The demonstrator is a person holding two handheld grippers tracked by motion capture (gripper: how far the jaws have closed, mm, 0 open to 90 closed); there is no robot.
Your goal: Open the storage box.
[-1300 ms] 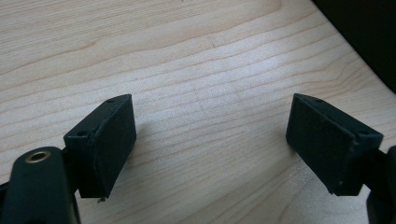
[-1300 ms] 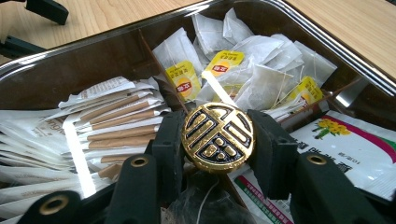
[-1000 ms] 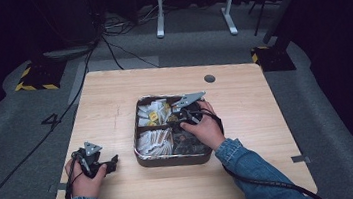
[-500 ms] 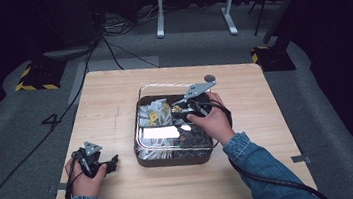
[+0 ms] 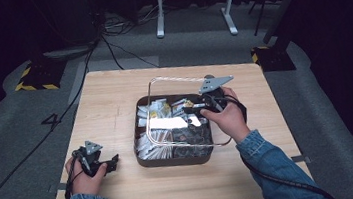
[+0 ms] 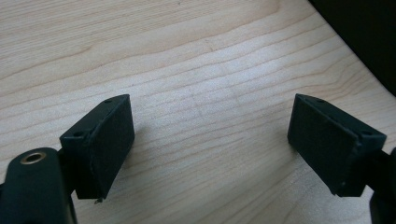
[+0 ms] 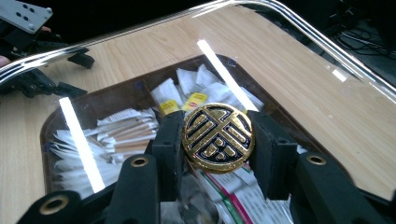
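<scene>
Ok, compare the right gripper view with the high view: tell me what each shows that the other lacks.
Right gripper view: the gold-and-black knob pinched between the right gripper pads, with its pattern legible. High view: the person's hands, denim sleeves, the floor with cables, and the whole table. Both: the clear lid, lifted above the box of packets, and the left gripper resting on the table.

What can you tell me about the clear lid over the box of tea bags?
The clear lid is a transparent, rounded-corner square, glass or plastic by its look, with bright glare streaks across it. At its middle sits a round gold and black knob with an ornamental pattern. The right gripper is shut on that knob, a pad on each side, and holds the lid tilted above the dark box, clear of its rim. Tea bags and sachets show through it. Nothing else touches it.
</scene>
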